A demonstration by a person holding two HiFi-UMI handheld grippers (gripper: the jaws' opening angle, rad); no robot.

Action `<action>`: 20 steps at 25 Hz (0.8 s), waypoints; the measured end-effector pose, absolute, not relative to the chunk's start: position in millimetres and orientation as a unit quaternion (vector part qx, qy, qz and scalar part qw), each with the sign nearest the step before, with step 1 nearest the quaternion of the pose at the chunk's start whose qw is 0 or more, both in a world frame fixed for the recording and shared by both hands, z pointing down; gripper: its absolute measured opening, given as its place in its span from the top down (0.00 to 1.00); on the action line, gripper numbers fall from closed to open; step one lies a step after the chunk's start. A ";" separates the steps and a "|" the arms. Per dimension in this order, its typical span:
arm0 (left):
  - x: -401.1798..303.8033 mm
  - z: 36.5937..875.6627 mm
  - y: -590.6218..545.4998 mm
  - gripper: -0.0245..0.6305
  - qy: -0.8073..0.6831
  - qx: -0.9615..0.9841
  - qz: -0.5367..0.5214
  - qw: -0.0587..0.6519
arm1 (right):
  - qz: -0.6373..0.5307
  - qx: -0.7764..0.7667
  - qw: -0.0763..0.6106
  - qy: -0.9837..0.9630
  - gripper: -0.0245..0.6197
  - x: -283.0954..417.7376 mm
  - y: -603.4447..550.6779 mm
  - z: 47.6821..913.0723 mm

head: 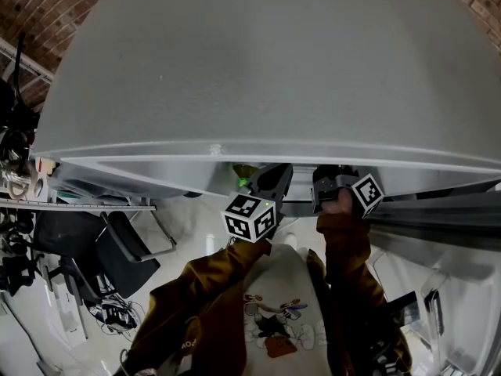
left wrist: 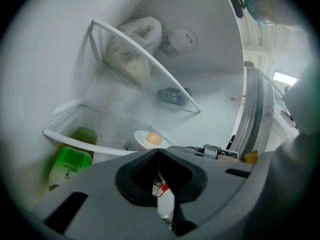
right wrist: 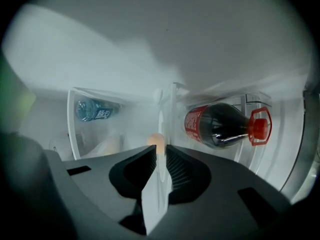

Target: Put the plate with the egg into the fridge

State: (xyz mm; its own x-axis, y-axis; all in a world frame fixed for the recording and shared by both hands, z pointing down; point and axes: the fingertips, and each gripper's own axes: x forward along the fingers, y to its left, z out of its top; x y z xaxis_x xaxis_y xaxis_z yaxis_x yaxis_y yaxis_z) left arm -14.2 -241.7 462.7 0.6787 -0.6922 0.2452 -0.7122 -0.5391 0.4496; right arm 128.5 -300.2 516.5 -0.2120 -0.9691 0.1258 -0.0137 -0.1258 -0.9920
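A white plate (left wrist: 142, 138) with a brown egg (left wrist: 154, 138) on it lies on a glass shelf (left wrist: 70, 134) inside the fridge. In the right gripper view the plate (right wrist: 159, 184) runs edge-on between my jaws, with the egg (right wrist: 156, 140) just beyond them. My right gripper (right wrist: 161, 154) is slightly open, its pads standing beside the rim without pressing it. My left gripper (left wrist: 159, 151) is shut, holds nothing, and hangs short of the plate. In the head view both marker cubes (head: 250, 216) show under the fridge's top edge, and the jaws are hidden.
A green bottle (left wrist: 72, 159) stands below the shelf at the left. A plastic bag (left wrist: 132, 39) and a jar (left wrist: 180, 40) sit on an upper glass shelf (left wrist: 150, 76). A cola bottle (right wrist: 220, 124) and a water bottle (right wrist: 95, 110) lie nearby. The fridge's grey top (head: 258, 69) fills the head view.
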 end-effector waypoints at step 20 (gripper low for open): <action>-14.7 465.6 -237.3 0.95 -0.396 0.877 0.017 0.272 | -0.584 -0.487 0.403 0.510 0.64 125.7 -293.7 513.1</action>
State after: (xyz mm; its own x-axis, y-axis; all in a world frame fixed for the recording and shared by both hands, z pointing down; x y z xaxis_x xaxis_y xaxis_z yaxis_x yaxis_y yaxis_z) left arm -14.7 -237.3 465.6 0.6859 -0.6850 0.2455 -0.7037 -0.5386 0.4633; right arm 125.7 -293.7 513.1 -0.2014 -0.9666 0.1587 -0.0260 -0.1566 -0.9873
